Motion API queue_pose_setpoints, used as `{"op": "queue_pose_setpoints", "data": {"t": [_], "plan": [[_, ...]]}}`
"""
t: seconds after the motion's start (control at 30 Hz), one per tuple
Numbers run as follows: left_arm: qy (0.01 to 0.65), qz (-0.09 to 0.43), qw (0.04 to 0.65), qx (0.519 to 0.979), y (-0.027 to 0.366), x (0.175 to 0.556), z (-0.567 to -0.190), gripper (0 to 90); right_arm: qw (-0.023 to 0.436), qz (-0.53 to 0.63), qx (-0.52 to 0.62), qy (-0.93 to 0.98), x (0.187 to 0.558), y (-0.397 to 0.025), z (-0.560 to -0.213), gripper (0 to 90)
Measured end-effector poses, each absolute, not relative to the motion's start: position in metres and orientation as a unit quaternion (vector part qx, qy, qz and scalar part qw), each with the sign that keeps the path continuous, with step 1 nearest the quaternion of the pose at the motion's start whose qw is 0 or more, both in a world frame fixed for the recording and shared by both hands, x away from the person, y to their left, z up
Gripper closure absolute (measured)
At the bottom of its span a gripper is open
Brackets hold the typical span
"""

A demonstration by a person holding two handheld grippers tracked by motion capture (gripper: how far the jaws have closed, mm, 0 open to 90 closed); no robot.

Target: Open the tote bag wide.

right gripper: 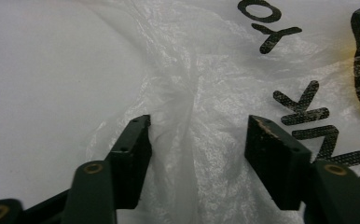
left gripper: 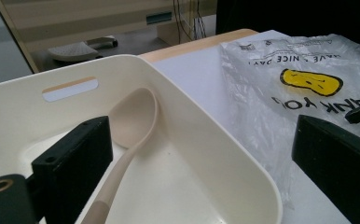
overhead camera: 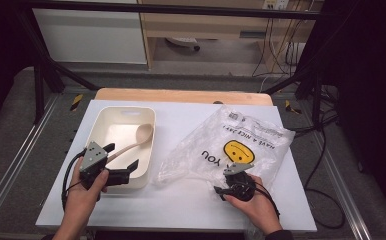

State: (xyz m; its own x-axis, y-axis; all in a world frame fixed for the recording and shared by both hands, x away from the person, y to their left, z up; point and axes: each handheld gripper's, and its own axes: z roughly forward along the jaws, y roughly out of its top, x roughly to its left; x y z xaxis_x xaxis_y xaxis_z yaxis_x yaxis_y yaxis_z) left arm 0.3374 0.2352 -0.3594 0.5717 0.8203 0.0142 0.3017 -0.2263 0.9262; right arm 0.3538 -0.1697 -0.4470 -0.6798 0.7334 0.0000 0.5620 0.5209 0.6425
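A: Start at the left. What is the left hand-held gripper (overhead camera: 117, 159) doing?

B: It hangs over the near end of the cream tub (overhead camera: 148, 150), jaws spread wide and holding nothing. In the left gripper view one jaw sits inside the tub and the other beyond its rim, toward the bag. The wooden spoon (overhead camera: 133, 141) lies in the tub, bowl at the far end, handle slanting back toward that gripper.

A: And to the right?

B: The clear plastic bag (overhead camera: 231, 145) with the yellow smiley lies flat and crumpled on the white bench (overhead camera: 181, 200), just beside the tub. The right hand-held gripper (overhead camera: 226, 189) is at the bag's near edge, jaws apart, with a gathered fold of plastic between them but not yet pinched.

A: So which step is this?

B: I judge it the approach: spoon to be picked up, bag to be gripped and opened.

A: What does the next move need?

B: The right jaws must close squarely on that fold so the thin film does not slip out; the left must drop lower and straddle the spoon's handle.
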Motion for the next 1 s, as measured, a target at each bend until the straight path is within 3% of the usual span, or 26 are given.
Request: {"op": "queue_pose_setpoints", "data": {"t": [0.47,0.6,0.67,1.0], "plan": [[0.378,0.262,0.492,0.739,0.232,0.337,-0.36,4.5,0.13,0.322,0.395,0.85,0.362,-0.179,-0.446,80.8],[0.376,0.262,0.493,0.74,0.231,0.337,-0.359,4.6,0.115,0.329,0.405,0.845,0.366,-0.18,-0.445,84.0],[0.376,0.262,0.494,0.738,0.231,0.337,-0.358,4.4,0.116,0.331,0.402,0.846,0.367,-0.18,-0.445,90.0],[0.366,0.259,0.504,0.739,0.218,0.336,-0.35,4.9,0.101,0.375,0.41,0.825,0.369,-0.185,-0.428,90.0]]}}
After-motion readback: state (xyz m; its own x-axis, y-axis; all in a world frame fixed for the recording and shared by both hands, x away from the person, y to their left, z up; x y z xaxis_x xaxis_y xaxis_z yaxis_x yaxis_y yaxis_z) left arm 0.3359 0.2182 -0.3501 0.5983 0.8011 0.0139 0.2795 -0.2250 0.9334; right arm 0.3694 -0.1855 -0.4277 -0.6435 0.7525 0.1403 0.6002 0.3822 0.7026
